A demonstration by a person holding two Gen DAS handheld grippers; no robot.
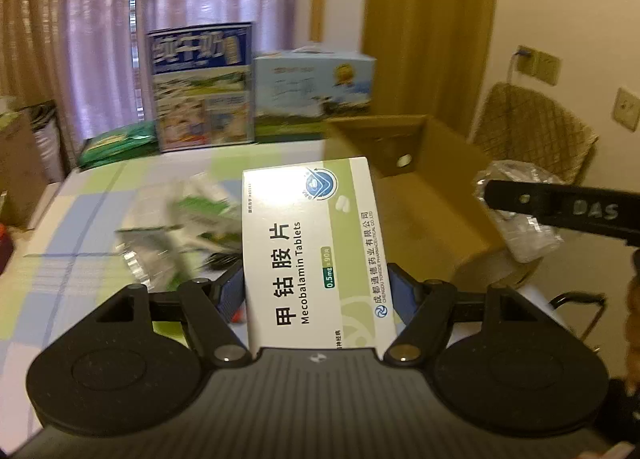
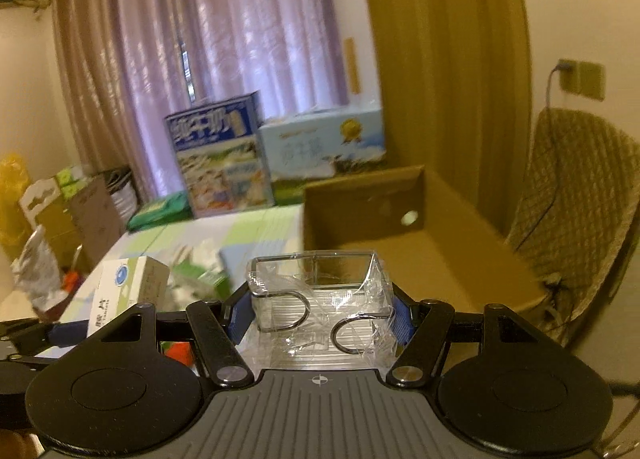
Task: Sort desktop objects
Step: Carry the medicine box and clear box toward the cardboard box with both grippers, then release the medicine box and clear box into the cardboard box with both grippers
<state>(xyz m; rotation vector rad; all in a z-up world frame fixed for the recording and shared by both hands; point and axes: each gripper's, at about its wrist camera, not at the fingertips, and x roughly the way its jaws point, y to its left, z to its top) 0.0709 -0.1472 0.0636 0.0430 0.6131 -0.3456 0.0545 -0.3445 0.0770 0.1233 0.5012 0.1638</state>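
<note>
My left gripper [image 1: 316,291] has its jaws closed snugly on the long sides of a medicine carton [image 1: 310,247], a flat white-and-green cardboard box labelled Mecobalamin Tablets, held upright off the tabletop [image 1: 80,227] so its printed face looks back at my camera. I carry it high so that it clears the clutter below and can go over the rim of the open cardboard box [image 1: 420,187], which sits at about two o'clock from the carton, plain brown with a round finger hole in its far wall. My right gripper [image 2: 322,313] has its jaws pressed against the two ends of a clear plastic case [image 2: 320,299], a hard transparent rectangle wrapped in crinkled tape, with bent metal wire loops showing through it; what it contains I can't quite make out. I hold it level just in front of the cardboard box, whose open mouth fills the view from twelve to three o'clock, so I judge both pieces are bound for it. Loose green-and-white packets [image 1: 192,219] lie blurred on the checked cloth at ten o'clock of the carton, unsorted. At the tabletop's far edge stand two glossy printed milk cartons [image 1: 204,87].
</note>
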